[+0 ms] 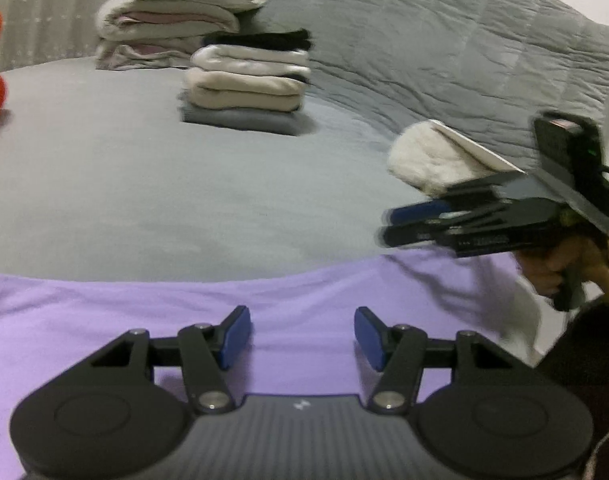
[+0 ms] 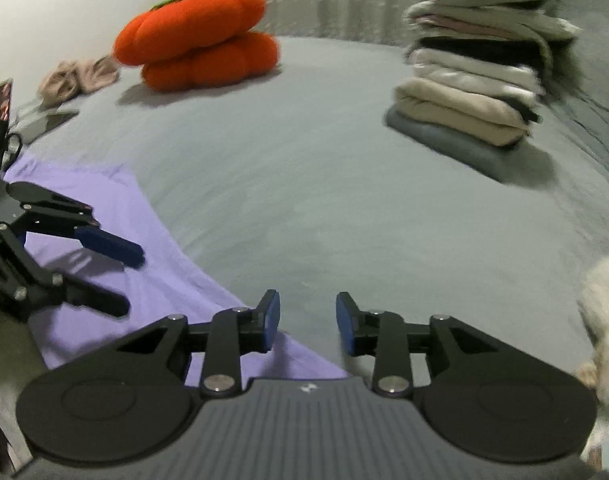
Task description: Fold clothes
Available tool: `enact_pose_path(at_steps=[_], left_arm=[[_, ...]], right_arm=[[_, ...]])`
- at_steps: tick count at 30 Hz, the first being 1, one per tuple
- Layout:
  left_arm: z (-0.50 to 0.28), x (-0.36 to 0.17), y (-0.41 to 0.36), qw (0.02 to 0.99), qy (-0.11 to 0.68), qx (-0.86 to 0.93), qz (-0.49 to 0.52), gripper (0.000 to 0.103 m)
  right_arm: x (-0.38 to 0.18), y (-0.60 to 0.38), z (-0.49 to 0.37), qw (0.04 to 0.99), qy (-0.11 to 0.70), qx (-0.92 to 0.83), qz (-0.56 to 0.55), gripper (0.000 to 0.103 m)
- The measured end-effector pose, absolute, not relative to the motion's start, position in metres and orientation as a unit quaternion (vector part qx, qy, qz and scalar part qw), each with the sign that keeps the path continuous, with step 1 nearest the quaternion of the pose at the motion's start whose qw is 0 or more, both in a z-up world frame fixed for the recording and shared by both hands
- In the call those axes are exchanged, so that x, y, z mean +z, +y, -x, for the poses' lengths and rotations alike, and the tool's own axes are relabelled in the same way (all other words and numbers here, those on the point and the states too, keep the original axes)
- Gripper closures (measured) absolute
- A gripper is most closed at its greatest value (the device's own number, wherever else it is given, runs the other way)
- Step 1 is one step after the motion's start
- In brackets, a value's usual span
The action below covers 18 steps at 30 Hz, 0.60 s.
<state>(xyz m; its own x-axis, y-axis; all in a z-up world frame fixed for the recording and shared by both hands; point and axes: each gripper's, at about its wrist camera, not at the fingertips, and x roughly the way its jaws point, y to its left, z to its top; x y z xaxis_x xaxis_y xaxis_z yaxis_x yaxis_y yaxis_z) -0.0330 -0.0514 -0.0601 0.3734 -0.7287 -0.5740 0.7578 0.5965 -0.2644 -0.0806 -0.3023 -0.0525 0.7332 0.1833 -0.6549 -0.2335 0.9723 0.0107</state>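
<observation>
A lilac garment (image 1: 104, 320) lies flat on the grey bed sheet (image 1: 164, 200) at the near edge. My left gripper (image 1: 302, 334) hovers over it, open, with nothing between its blue pads. In the right wrist view the same lilac garment (image 2: 116, 208) stretches from the left down to my right gripper (image 2: 308, 322), which is open above the cloth's edge and holds nothing. The right gripper (image 1: 388, 226) also shows blurred at the right of the left wrist view, a hand on its handle. The left gripper (image 2: 130, 280) shows at the left of the right wrist view, open over the lilac cloth.
A stack of folded clothes (image 1: 248, 84) stands mid-bed, a taller pile with a purple cushion (image 1: 176, 20) behind it. A grey quilt (image 1: 444, 48) covers the right side. A fluffy white item (image 1: 432, 160) lies at right. An orange pumpkin plush (image 2: 196, 44) and pink cloth (image 2: 76, 78) sit far left.
</observation>
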Motion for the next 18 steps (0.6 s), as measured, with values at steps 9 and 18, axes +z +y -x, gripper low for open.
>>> enact_pose_path(at_steps=[9, 18], left_arm=[[0.011, -0.067, -0.024, 0.861, 0.342, -0.377, 0.001, 0.048], [0.029, -0.048, -0.003, 0.892, 0.329, -0.310, -0.012, 0.037]], right_arm=[[-0.047, -0.330, 0.127, 0.933, 0.359, -0.005, -0.027, 0.061], [-0.042, -0.356, 0.191, 0.916, 0.364, -0.123, -0.118, 0.053]])
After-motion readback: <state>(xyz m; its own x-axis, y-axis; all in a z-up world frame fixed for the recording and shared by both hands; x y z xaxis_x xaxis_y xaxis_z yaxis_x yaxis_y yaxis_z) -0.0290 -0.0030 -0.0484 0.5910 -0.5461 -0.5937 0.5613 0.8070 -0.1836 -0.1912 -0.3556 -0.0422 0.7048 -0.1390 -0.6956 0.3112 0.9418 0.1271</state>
